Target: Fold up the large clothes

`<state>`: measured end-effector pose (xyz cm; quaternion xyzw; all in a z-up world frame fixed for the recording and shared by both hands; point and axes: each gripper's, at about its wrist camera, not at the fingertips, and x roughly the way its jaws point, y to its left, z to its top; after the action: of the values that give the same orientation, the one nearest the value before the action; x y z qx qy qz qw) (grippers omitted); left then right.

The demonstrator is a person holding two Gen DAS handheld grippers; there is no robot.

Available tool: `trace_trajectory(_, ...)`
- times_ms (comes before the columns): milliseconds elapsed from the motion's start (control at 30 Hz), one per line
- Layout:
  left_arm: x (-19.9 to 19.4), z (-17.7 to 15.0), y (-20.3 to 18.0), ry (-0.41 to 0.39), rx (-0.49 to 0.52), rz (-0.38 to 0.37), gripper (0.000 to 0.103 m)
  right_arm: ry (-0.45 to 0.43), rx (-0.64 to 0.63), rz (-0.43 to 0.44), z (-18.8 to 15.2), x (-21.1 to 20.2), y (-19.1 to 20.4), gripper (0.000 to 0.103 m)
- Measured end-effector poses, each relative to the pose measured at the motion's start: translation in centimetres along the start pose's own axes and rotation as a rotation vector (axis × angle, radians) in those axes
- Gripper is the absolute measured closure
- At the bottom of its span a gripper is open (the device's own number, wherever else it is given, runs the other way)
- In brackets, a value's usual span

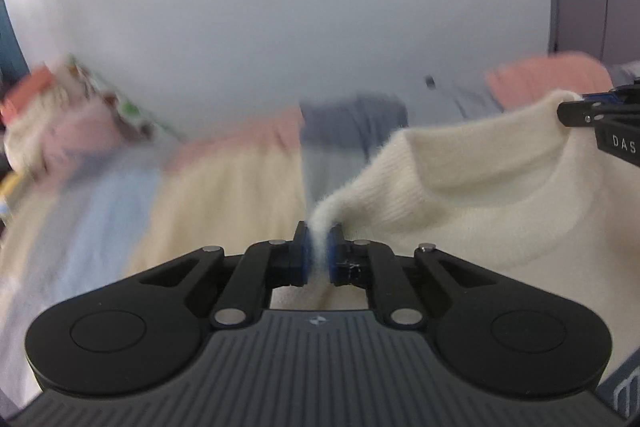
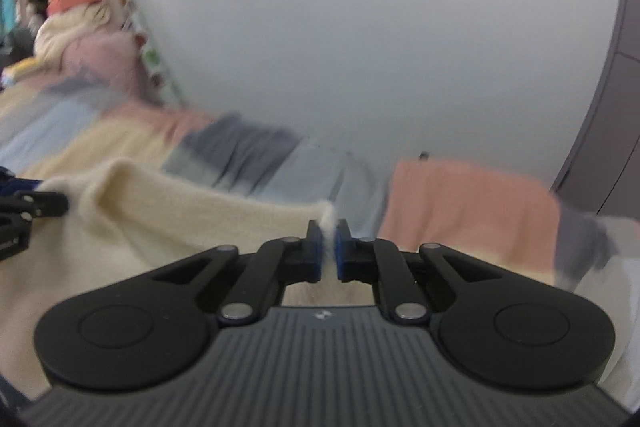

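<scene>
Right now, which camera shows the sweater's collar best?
The left wrist view: the ribbed collar of the sweater curves across it, sharp and almost whole. The right wrist view shows only one blurred end of the collar at its left edge.

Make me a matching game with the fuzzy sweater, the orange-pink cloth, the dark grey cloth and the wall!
Things:
1. cream sweater
2. salmon-pink cloth
3. dark grey cloth
4. wall

Clues:
A. plain and pale, behind everything
B. pinched in the left gripper and the right gripper, between their fingers
C. lies at the right side in the right wrist view
D. lies beyond the sweater, near the middle in the right wrist view

Pairs: 1-B, 2-C, 3-D, 4-A
</scene>
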<state>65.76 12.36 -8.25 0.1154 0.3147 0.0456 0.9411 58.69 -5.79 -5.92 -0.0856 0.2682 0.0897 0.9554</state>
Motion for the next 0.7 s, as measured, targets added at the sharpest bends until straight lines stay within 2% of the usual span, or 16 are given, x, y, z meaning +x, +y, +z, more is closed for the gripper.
trace_trajectory(133, 1.3, 4.0, 0.4, -0.06, -0.062, 0.012, 0.092, -0.053, 0.032, -0.058, 3.5, 1.5, -1.3, 0.094)
trace_trajectory(233, 4.3, 5.1, 0.5, -0.057, -0.129, 0.003, 0.092, -0.065, 0.1, -0.071, 4.5, 3.8, -2.4, 0.093)
trace_trajectory(367, 9.5, 3.9, 0.0, 0.0, -0.168, -0.021, 0.092, -0.026, 0.176, -0.052, 2.3, 8.2, -3.5, 0.093)
trace_trajectory(533, 15.1, 0.6, -1.1, 0.085, -0.178, -0.059, 0.091, 0.033, 0.172, -0.028, -2.0, 13.1, -3.5, 0.093)
trace_trajectory(600, 16.4, -0.2, -1.4, 0.091, -0.18, -0.069, 0.09, 0.05, 0.178, -0.018, -3.6, 14.3, -3.5, 0.093)
trace_trajectory(700, 17.2, -0.7, -0.9, 0.076, -0.196, -0.09, 0.088, 0.023, 0.19, -0.007, -4.5, 14.7, -3.6, 0.092)
